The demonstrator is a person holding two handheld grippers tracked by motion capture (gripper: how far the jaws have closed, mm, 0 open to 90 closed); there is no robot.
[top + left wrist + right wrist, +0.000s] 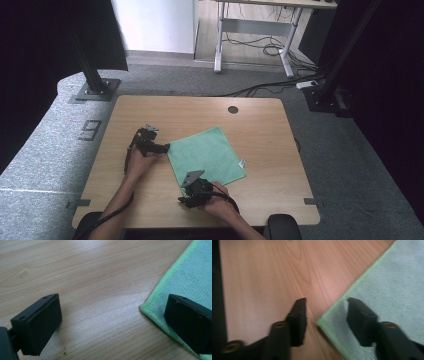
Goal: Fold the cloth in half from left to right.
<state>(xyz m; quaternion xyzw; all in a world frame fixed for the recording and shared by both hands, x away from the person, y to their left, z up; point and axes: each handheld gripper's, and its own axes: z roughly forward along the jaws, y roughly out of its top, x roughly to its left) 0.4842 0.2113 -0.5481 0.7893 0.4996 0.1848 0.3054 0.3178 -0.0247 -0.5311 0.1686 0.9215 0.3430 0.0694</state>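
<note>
Floor marking: I read a dark "9" [90, 129] on the grey carpet [45, 150], just left of the table [200, 107].
Cloth tag: I see a small white tag [242, 163] on the green cloth [210, 150], too small to read.

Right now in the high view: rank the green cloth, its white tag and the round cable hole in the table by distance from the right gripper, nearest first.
1. Green square microfibre cloth: its near corner lies at the right gripper.
2. Small white tag: on the cloth's right edge.
3. Dark round cable hole: at the far side of the wooden table.
</note>
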